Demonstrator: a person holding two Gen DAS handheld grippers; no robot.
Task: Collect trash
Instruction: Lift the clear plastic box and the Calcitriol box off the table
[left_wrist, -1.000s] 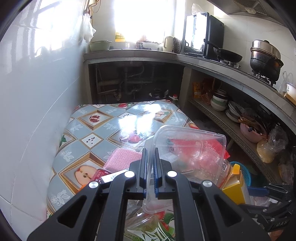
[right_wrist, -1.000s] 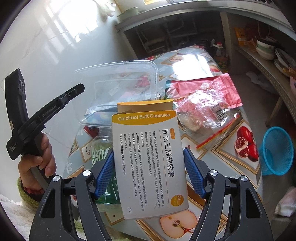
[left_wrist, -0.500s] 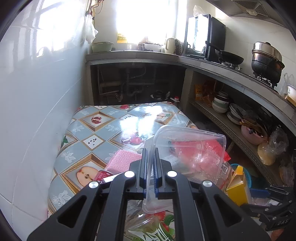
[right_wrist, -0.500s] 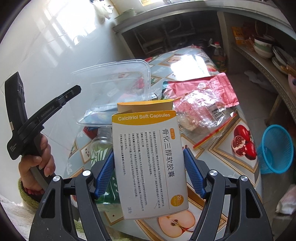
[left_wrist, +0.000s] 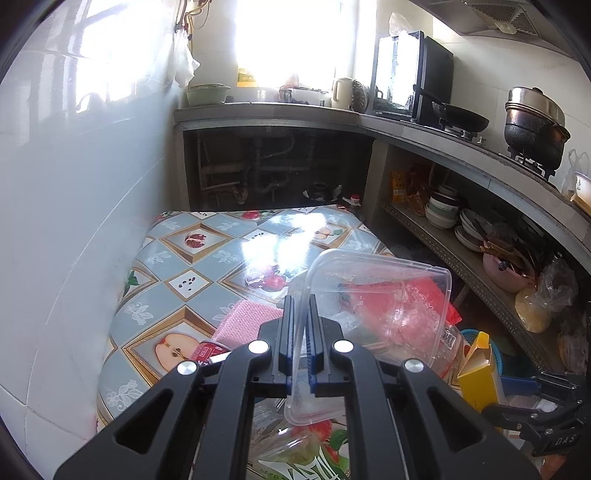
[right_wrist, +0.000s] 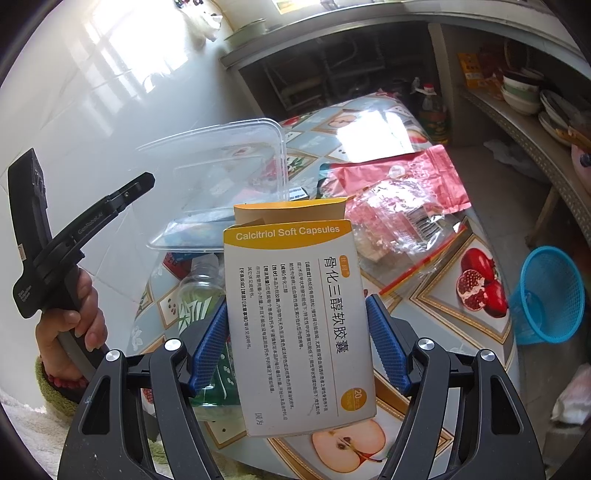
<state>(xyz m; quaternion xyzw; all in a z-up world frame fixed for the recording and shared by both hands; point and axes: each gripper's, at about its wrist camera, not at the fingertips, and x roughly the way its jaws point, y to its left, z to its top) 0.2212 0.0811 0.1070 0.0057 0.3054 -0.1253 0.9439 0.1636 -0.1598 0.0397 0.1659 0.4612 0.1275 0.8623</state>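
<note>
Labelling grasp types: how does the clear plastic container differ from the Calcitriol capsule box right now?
The clear plastic container is transparent and thin-walled, pinched by its rim with the left gripper fingers nearly together. The Calcitriol capsule box is opaque white and yellow card with an open top flap, clamped across its width with the right gripper fingers wide apart. The container lies tilted; the box stands roughly upright. Both are held up off the table.

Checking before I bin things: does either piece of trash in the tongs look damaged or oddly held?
The medicine box in the right tongs has its top flap torn open. The clear plastic container hangs tilted, pinched only by its rim in the left tongs.
</note>
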